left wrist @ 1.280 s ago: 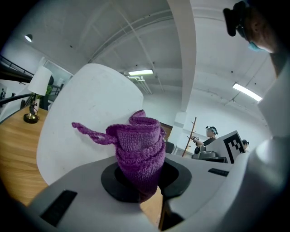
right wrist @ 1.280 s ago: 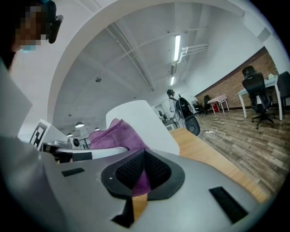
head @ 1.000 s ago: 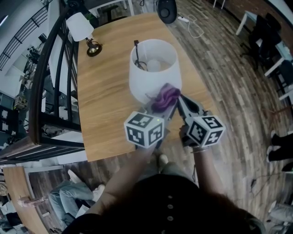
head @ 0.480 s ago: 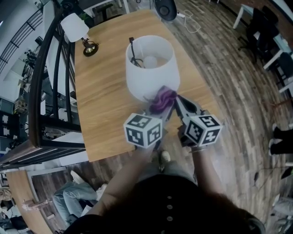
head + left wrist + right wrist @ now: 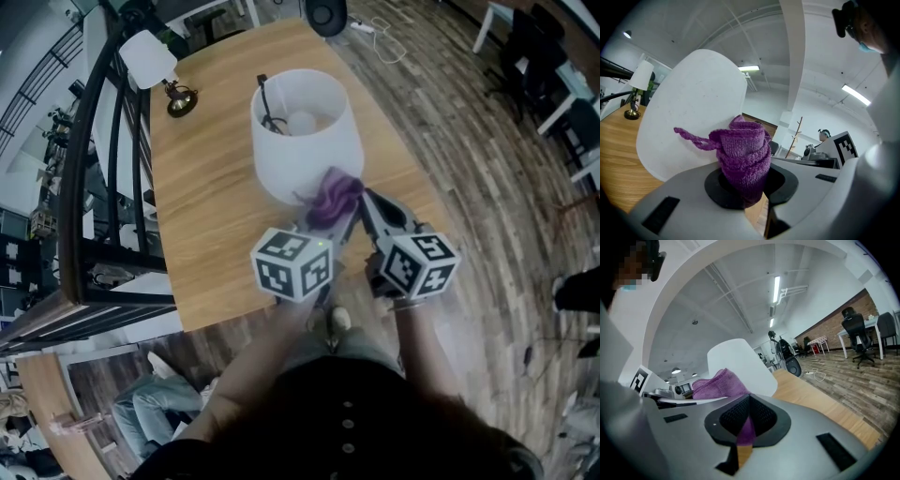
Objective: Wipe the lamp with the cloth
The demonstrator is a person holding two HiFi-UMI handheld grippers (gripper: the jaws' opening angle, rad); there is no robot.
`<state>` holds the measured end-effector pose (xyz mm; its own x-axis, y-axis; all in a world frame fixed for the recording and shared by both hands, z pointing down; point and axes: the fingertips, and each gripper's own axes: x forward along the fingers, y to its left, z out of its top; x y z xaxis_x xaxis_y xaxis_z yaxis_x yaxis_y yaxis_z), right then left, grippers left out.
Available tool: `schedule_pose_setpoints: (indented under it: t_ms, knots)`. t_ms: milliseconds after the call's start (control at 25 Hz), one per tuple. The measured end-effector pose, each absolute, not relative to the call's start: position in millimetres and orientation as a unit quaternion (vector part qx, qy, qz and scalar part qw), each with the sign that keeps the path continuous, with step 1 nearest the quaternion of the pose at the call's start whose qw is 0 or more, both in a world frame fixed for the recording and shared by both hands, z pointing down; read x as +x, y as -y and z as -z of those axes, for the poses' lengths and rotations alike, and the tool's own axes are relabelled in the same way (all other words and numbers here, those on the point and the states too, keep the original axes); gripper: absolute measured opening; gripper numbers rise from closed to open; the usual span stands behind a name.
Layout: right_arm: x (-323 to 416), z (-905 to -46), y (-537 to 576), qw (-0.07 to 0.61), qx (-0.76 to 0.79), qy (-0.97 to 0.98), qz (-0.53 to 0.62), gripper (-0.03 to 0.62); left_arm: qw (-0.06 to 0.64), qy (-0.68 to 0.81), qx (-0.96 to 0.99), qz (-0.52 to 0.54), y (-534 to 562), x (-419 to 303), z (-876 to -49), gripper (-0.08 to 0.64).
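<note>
1. Wooden table [image 5: 202,178] below me, plank floor all round, and the lamp [image 5: 305,141], a white drum shade, stands toward the near end of it.
2. Left gripper [image 5: 749,180]: fingers clamped on the purple cloth [image 5: 335,199], a bunched wad poking out past the tips and, as far as I can tell, up against the shade's near side.
3. Right gripper [image 5: 746,423]: fingers almost together, pinching a thin strip of that same cloth, just beside the left one.
4. My read is that the step in hand is wiping the shade's outer wall. To do it well I'd press lightly, because the shade looks light and could tip or slide. I'd sweep round the curve with the wad leading and keep the hard fingers off it.
5. One loose loop [image 5: 691,137] trails off the wad and might catch on the rim.
6. Around: a small lamp [image 5: 159,67] at the far left corner, a black speaker [image 5: 325,13] at the far end, and a black railing [image 5: 89,178] along the left side. All are well apart from the work, so nothing blocks me.
</note>
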<state>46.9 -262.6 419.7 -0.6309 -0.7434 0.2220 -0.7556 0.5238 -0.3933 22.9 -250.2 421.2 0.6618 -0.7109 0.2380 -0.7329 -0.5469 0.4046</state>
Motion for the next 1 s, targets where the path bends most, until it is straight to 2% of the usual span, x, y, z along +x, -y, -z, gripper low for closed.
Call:
schedule_pose_setpoints:
  t_ms: [680,1000]
  knots:
    - [67.6,-345.5,298.0,-0.028,0.428,0.889,-0.160,0.012,0.163,0.393,0.905,-0.005,284.9,45.6,-344.5,0.061]
    - [73.0,-327.5,317.8,-0.041,0.423,0.895,-0.140,0.012,0.152,0.402,0.903,0.009,300.8,52.5,-322.3,0.061]
